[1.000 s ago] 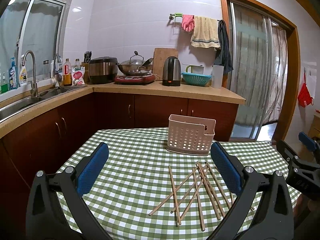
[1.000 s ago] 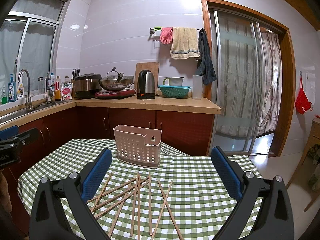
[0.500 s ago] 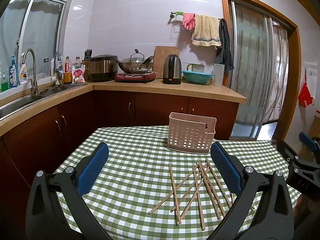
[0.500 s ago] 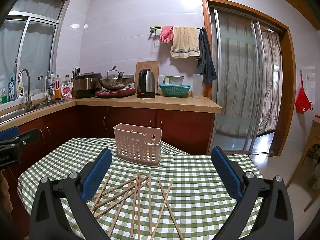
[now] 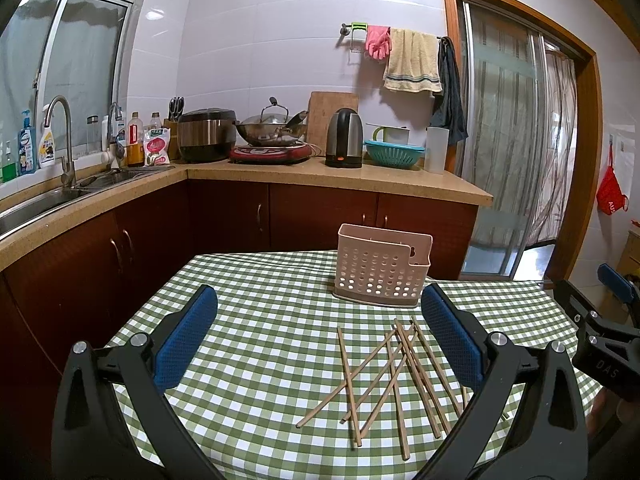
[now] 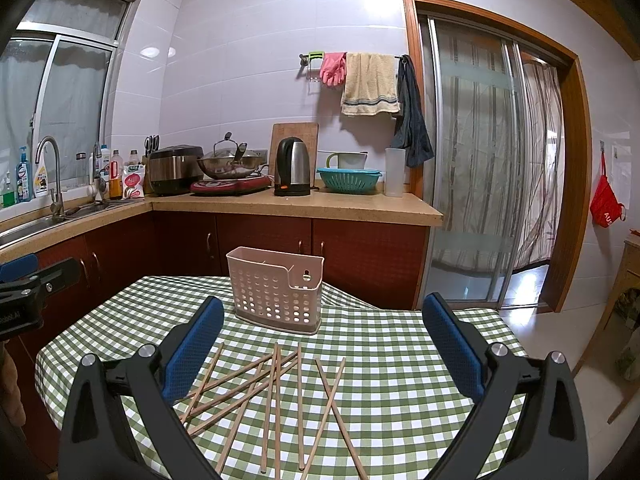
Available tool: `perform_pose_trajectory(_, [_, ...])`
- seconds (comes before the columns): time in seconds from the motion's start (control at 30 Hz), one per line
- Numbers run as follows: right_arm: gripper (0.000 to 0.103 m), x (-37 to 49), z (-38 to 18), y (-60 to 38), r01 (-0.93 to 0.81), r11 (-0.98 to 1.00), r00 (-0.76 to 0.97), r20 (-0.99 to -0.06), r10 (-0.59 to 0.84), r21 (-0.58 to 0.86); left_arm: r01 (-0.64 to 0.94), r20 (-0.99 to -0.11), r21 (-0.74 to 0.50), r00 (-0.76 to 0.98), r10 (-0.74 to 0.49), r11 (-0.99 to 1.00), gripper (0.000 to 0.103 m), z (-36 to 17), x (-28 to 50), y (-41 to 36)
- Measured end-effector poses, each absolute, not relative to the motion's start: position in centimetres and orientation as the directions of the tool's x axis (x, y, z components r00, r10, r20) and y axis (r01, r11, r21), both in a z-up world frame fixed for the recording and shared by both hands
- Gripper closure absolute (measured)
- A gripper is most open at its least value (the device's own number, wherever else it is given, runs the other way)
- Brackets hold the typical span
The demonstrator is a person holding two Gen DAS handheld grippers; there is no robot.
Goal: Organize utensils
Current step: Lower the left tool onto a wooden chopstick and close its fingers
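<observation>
- Left wrist view is showing the left gripper (image 5: pixel 318 334) hanging above the checked tablecloth (image 5: pixel 256 360) with its jaws spread wide and holding nothing; its blue pads (image 5: pixel 186 334) are framing the scatter of wooden chopsticks (image 5: pixel 394 376), which are lying crossed over one another on the cloth.
- Right wrist view is showing the right gripper (image 6: pixel 322 340) poised likewise, jaws wide apart and empty, with the same chopsticks (image 6: pixel 276 392) lying between and below its fingers.
- The pink perforated utensil holder (image 6: pixel 276 290) is standing upright on the table just beyond the pile, apart from the sticks, and it is looking like the place they belong.
- Judging by this layout, the step in hand is picking a first chopstick, and nothing is yet sitting in the holder as far as either view is revealing.
- Doing it well probably means choosing a stick lying on top or at the edge of the heap, such as the lone one on the pile's left side (image 5: pixel 349 384), since lifting a buried one is likely to drag its neighbours.
- Closing across the stick's width near its middle should be keeping it from tipping; a thin round stick on cloth is likely to roll or slip from a shallow pinch.
- The two grippers are sitting close beside each other, so working one at a time should be avoiding a bump.
</observation>
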State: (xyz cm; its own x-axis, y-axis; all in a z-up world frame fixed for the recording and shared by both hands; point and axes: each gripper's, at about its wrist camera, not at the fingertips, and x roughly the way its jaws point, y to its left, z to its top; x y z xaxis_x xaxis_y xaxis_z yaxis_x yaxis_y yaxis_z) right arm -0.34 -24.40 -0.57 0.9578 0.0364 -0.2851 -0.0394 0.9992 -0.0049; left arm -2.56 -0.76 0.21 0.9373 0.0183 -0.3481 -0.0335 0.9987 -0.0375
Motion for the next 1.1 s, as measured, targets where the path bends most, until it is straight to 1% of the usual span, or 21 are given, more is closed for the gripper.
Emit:
perform_pose_trajectory(0.37, [0.006,-0.1,-1.2,-24.6,-0.036,0.999,0.955,-0.295,0.034,-0.004,-0.029,-0.351,-0.037,0.936,0.014,0.999,0.004,-0.1,-2.5,-0.8])
perform_pose_trajectory(0.57, [0.006,0.5,-2.2,-24.9,-0.031,0.999,0.951,-0.309,0.027,-0.007,-0.013,-0.372,-0.023,0.928,0.004,1.000,0.004,-1.4,-1.8,-1.2])
perform_pose_trajectory(0.77, [0.006,1.9,-5.1,-25.5,-0.030,1.000,0.931,-0.365,0.027,-0.002,0.000,-0.426,-0.002,0.905,0.000,1.000,0.004,-4.5,-0.3,-2.1])
perform_pose_trajectory(0.97, [0.006,3.5,-8.7,-26.4,-0.020,1.000,0.901,-0.433,0.026,0.019,0.006,-0.524,0.002,0.852,-0.004,1.000,0.005,-8.8,1.3,-2.4])
perform_pose_trajectory(1.07, [0.006,4.0,-10.2,-26.7,-0.017,0.999,0.892,-0.452,0.027,0.028,0.011,-0.558,0.015,0.830,0.000,1.000,0.009,-10.5,1.9,-2.7])
perform_pose_trajectory(1.1, [0.006,4.2,-10.7,-26.8,-0.014,1.000,0.887,-0.462,0.025,0.026,0.013,-0.574,0.023,0.819,0.003,1.000,0.013,-11.3,2.1,-2.8])
